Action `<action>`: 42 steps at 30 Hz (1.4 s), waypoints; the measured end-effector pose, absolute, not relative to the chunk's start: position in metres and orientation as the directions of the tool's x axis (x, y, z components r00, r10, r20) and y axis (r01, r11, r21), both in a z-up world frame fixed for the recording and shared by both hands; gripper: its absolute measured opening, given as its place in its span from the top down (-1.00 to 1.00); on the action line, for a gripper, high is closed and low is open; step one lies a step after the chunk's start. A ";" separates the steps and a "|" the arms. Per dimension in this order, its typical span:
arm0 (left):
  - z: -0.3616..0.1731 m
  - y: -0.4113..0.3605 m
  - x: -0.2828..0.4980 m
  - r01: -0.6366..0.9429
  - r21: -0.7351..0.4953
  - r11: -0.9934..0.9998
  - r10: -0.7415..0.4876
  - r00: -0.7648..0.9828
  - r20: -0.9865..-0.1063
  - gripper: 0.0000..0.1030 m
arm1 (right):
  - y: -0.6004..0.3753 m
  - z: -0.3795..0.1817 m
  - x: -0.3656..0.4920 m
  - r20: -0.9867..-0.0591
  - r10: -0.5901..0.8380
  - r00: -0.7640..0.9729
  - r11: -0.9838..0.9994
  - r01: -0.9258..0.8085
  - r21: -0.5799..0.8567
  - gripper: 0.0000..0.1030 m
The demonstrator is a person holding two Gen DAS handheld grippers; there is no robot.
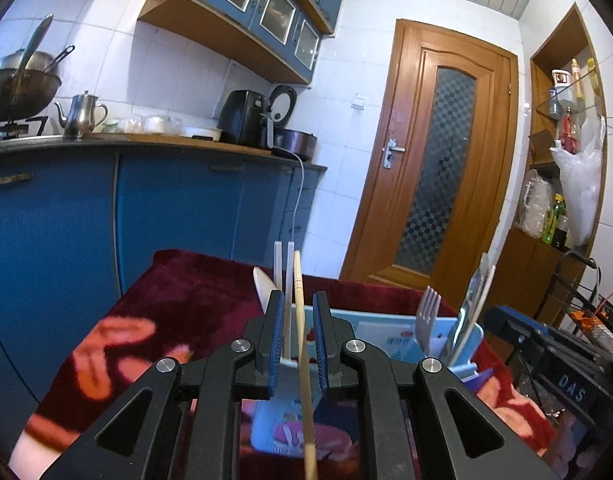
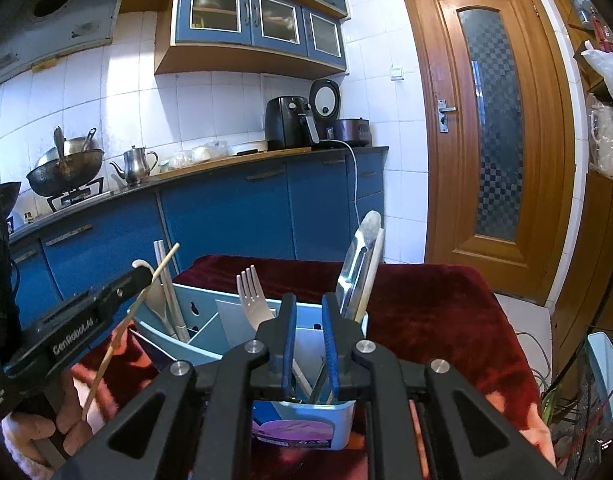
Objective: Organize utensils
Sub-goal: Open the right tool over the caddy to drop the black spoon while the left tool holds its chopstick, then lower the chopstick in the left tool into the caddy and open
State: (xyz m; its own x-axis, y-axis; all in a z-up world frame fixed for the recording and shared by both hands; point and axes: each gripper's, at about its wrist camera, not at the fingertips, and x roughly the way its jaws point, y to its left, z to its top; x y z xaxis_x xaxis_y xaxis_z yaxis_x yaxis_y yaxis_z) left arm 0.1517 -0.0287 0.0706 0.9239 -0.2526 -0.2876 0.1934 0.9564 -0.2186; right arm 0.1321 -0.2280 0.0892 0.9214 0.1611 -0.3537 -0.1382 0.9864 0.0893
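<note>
Here, dark red patterned blanket (image 2: pixel 446 300) on table, blue cabinets (image 2: pixel 226 216), wooden door (image 2: pixel 490 120)

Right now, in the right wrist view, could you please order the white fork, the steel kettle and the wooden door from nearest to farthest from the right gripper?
1. white fork: standing in the blue utensil holder, just left of the right gripper.
2. steel kettle: on the counter, far left.
3. wooden door: back wall, right.
</note>
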 end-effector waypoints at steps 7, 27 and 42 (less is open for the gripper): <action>0.064 -0.026 0.140 0.191 -0.199 0.961 -0.251 0.906 -0.341 0.72 | -0.231 0.094 0.120 -0.332 0.170 0.928 0.984 -0.145 0.099 0.71; 0.076 -0.021 0.158 0.204 -0.225 0.953 -0.285 0.857 -0.430 0.92 | -0.241 0.099 0.098 -0.304 0.180 0.935 0.981 -0.150 0.121 0.70; 0.145 -0.017 0.122 0.254 -0.202 0.946 -0.291 0.939 -0.184 0.92 | -0.250 0.093 0.087 -0.313 0.190 0.931 0.975 -0.143 0.168 0.69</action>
